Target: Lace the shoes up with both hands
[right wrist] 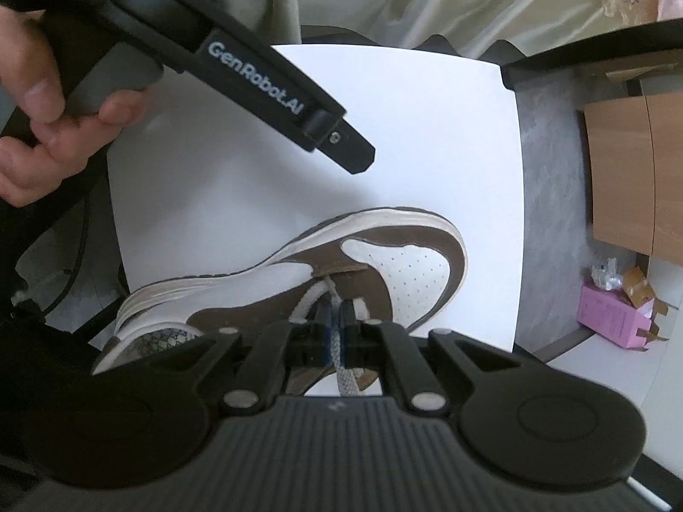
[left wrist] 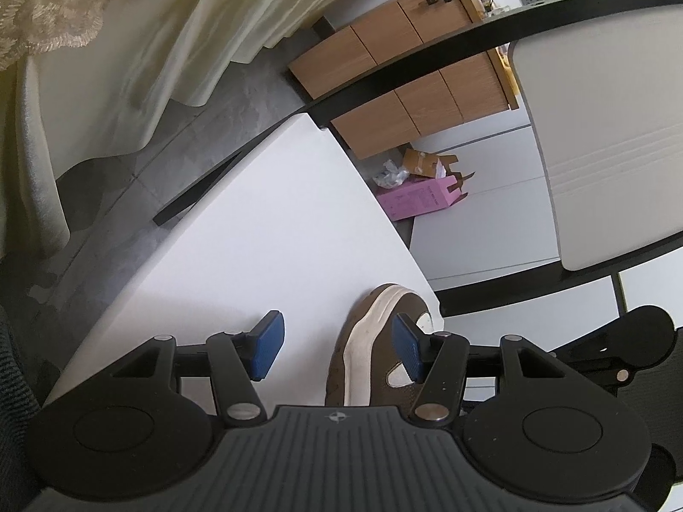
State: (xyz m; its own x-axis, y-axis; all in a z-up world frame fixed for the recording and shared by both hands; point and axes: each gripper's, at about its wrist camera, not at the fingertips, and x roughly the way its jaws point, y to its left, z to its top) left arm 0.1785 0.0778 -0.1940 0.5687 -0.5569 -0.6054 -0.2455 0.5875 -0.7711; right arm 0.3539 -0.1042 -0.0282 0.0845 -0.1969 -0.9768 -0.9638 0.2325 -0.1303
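In the left wrist view, the left gripper [left wrist: 337, 347] is hanging over the white table [left wrist: 264, 230] with its blue pads [left wrist: 268, 345] spread apart and nothing between them. The toe of the brown and white shoe [left wrist: 371, 341] is lying by the table edge, partly behind the right pad.

In the right wrist view, the right gripper [right wrist: 336, 320] is pinching the grey lace [right wrist: 341, 367], its pads pressed together on it. The shoe is lying on its side on the table, and a hand [right wrist: 47, 119] is holding the left gripper above it.

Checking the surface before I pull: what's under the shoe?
The shoe rests on a white tabletop. Its sole hides anything beneath, and the right tongs cover its lacing.
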